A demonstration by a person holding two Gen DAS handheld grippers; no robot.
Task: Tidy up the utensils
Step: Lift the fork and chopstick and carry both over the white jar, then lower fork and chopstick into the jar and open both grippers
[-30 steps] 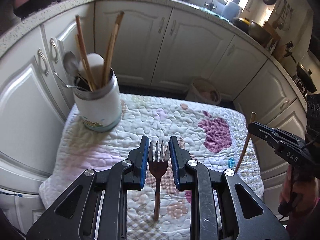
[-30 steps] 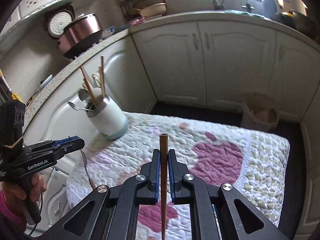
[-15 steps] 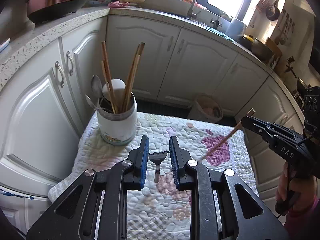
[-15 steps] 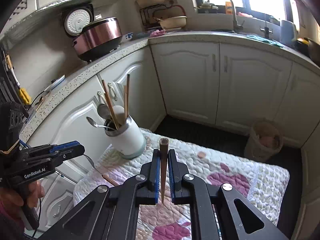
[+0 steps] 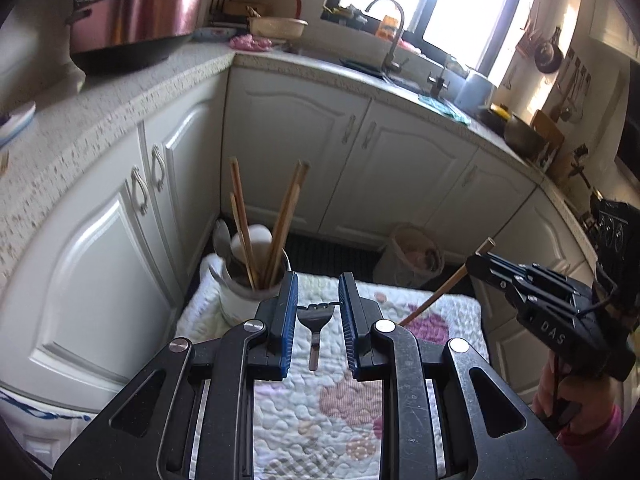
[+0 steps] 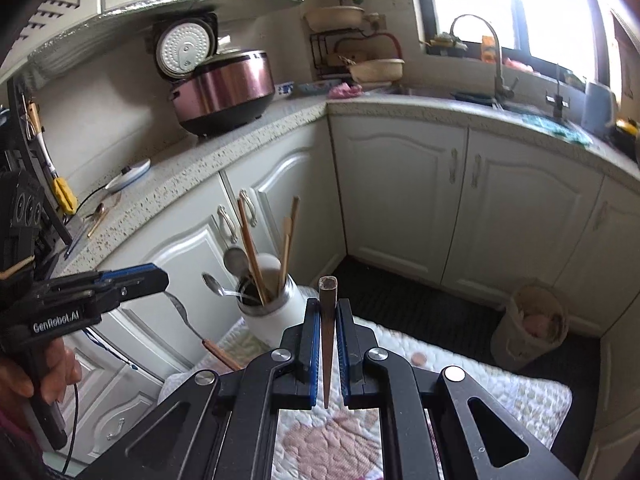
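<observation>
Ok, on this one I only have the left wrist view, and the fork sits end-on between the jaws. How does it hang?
Observer: In the right wrist view the left gripper holds the fork by its head, and its wooden handle slopes down toward the quilt.
Operator: And the right gripper's hold on the chopstick?
Observer: The right gripper presses the chopstick from both sides, with the square end poking out past the fingertips.
Operator: Any utensils outside the holder?
Observer: What looks like a spoon lies on the counter, near a yellow object.
</observation>
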